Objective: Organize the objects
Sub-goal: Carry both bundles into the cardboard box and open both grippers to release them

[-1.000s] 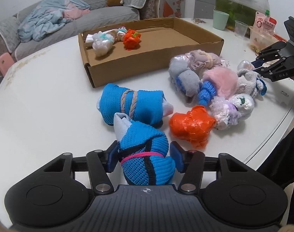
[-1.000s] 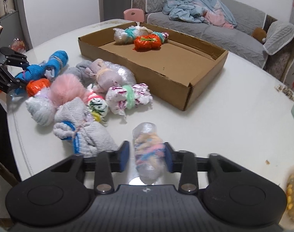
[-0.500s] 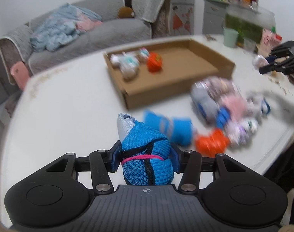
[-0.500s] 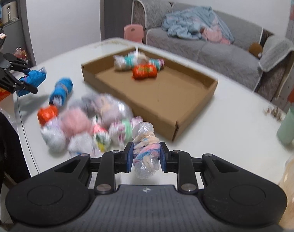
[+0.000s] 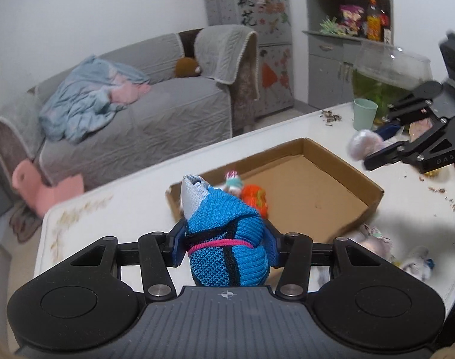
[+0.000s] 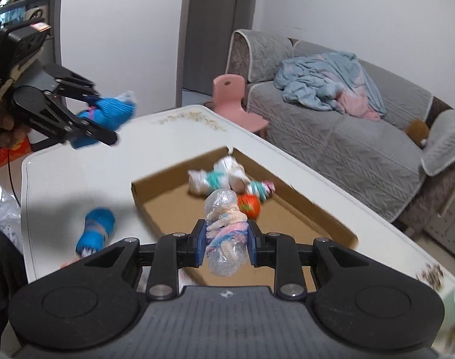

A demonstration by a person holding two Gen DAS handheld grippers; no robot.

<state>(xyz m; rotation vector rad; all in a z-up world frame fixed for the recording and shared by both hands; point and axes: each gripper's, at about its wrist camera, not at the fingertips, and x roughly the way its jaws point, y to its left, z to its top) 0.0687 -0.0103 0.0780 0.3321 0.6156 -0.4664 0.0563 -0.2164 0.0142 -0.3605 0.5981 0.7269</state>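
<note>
Between left hand-held gripper point(image 5: 226, 246) pads, blue sock bundle point(image 5: 227, 239) (clamped)

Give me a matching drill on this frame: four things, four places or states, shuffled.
Things:
1 blue sock roll
2 plastic-wrapped pastel roll
3 orange bundle
4 blue blanket

Places:
A inside the cardboard box
B on the sofa
C clamped in the right gripper
D clamped in the left gripper

Pairs: 1-D, 2-C, 3-A, 4-B

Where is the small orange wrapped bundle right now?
The small orange wrapped bundle lies inside the shallow cardboard tray at its far end, beside the white-and-teal bundles.
</note>
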